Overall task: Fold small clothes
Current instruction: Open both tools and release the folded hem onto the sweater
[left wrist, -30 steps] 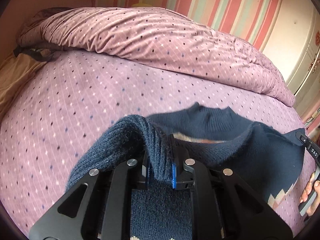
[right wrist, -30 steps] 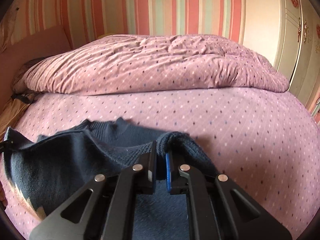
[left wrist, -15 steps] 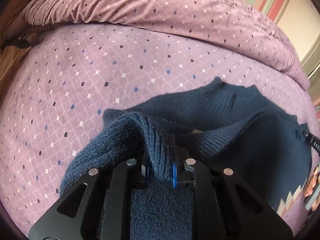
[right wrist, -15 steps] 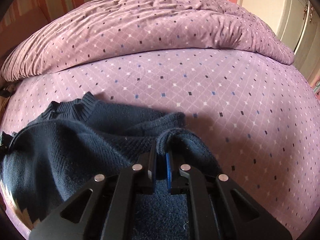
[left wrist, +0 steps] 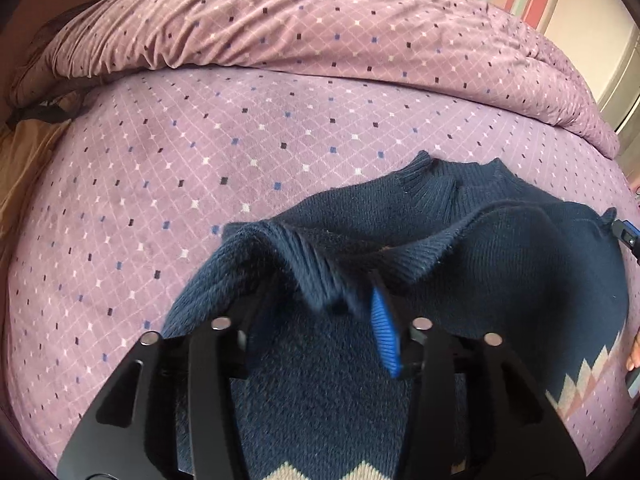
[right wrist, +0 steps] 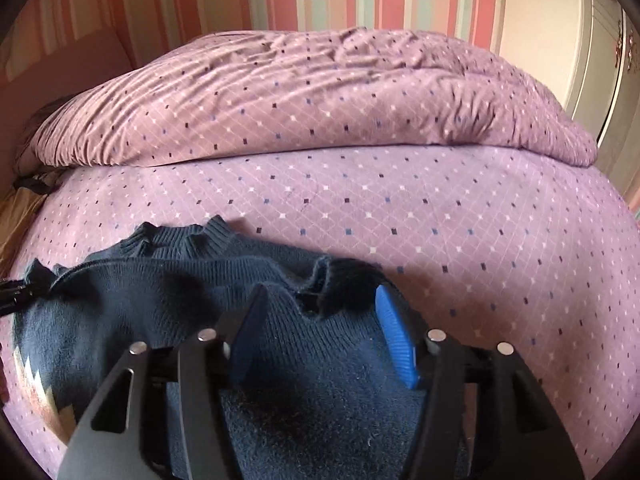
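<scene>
Purple bedspread (left wrist: 168,168) bears navy sweater (left wrist: 500,248); both hand-held grippers (left wrist: 320,300) (right wrist: 316,312) gape over it.

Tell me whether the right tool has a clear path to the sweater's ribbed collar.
Probably yes: the right tool stands open over the navy sweater, and the ribbed collar lies uncovered ahead to its left, nothing between.

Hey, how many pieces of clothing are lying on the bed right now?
1: a navy sweater on the purple bedsheet, under the left gripper and right gripper, both open. More could be hidden beneath the rumpled duvet.
</scene>
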{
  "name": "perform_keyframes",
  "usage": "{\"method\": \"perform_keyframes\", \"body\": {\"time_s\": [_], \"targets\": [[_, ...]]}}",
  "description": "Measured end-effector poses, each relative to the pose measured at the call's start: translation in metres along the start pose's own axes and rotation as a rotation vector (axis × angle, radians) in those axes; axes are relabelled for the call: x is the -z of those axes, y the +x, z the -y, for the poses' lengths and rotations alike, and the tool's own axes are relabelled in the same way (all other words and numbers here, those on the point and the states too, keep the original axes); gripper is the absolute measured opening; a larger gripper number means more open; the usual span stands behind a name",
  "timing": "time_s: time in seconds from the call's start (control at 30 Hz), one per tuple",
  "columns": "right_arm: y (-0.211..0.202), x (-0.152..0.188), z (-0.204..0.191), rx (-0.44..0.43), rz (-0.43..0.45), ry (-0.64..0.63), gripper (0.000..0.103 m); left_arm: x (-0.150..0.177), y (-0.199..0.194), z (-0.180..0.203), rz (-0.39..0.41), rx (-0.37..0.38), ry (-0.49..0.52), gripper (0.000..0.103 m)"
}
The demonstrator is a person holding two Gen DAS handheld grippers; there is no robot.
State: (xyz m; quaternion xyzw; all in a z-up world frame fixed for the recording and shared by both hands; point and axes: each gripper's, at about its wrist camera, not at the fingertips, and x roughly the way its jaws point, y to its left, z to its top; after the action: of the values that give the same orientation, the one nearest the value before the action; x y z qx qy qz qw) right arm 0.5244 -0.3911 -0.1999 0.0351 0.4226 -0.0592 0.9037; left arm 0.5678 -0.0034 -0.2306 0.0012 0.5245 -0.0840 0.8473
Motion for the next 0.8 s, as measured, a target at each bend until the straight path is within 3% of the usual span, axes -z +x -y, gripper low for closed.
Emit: {"method": "perform_keyframes", "body": {"time_s": [0.03,0.1,0.13,0.27,0.43,0.67,0.8], "targets": [[-0.003,0.001,0.001,-0.008,0.012,-0.001,0.057,0.001,-0.002,-0.001,0.004,-0.004,-0.001,0.056],[-0.011,0.004,0.003,-0.025,0.035,-0.003,0.058,0.003,-0.009,-0.005,0.025,-0.038,-0.005,0.086],[-0.013,0.006,0.003,-0.031,0.035,-0.011,0.059,0.004,-0.013,-0.007,0.038,-0.051,-0.007,0.090],[-0.002,0.010,-0.007,-0.124,-0.063,-0.062,0.059,0.009,-0.022,-0.017,0.044,-0.026,-0.032,0.090],[0.036,0.002,-0.025,-0.113,-0.180,-0.142,0.057,0.009,-0.020,-0.017,0.042,-0.024,-0.027,0.090],[0.078,-0.016,-0.006,-0.102,-0.245,-0.026,0.055,0.007,-0.019,-0.003,0.055,-0.024,0.016,0.090],[0.090,-0.004,-0.012,-0.064,-0.273,-0.068,0.054,0.003,-0.013,0.002,0.045,-0.006,0.017,0.090]]}}
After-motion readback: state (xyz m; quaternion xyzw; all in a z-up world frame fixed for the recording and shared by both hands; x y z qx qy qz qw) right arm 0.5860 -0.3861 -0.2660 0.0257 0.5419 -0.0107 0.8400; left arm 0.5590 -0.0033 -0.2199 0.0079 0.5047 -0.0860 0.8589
